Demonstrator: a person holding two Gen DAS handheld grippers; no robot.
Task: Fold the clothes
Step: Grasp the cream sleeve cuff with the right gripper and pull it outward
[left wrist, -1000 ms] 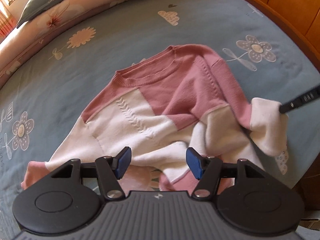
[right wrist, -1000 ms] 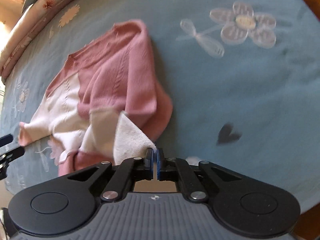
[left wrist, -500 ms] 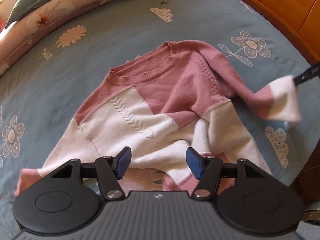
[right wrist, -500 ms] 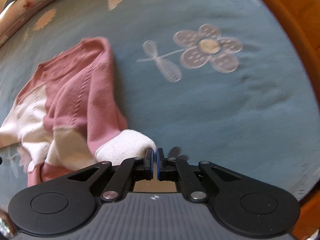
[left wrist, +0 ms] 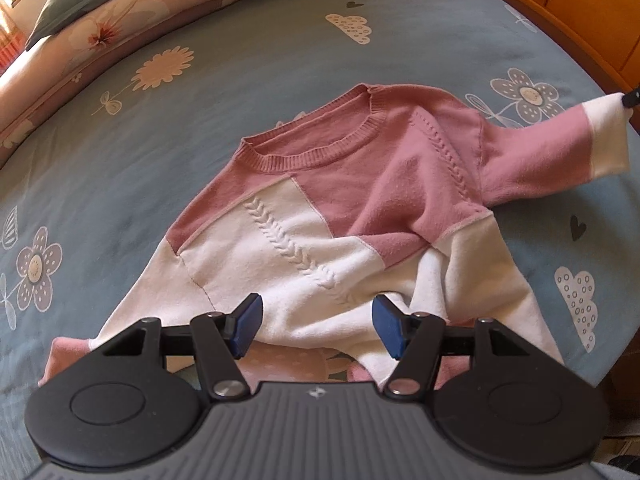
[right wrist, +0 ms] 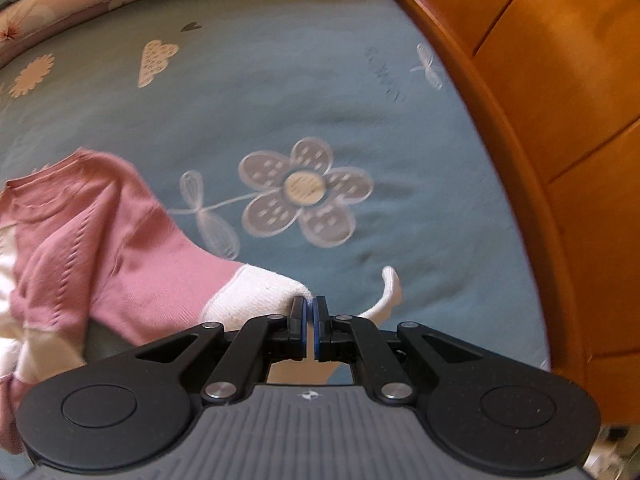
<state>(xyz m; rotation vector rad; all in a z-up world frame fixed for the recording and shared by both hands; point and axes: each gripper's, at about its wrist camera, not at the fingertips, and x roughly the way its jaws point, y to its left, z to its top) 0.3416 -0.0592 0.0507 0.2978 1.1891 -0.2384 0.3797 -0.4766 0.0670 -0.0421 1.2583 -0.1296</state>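
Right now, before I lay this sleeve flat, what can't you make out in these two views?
- Sweater hem and other sleeve's cuff: left wrist view, hidden behind the open left gripper.
- How much cuff the shut right gripper pinches: right wrist view, hidden between the pads.
- Sweater body: right wrist view, cut off by the left edge, blurred.
- Right gripper: left wrist view, cut off at the right edge.

The sweater's near hem and left cuff vanish behind the left gripper's body. The right gripper is cut off at the left-wrist picture's right edge. The sweater is blurred in the right-wrist view.
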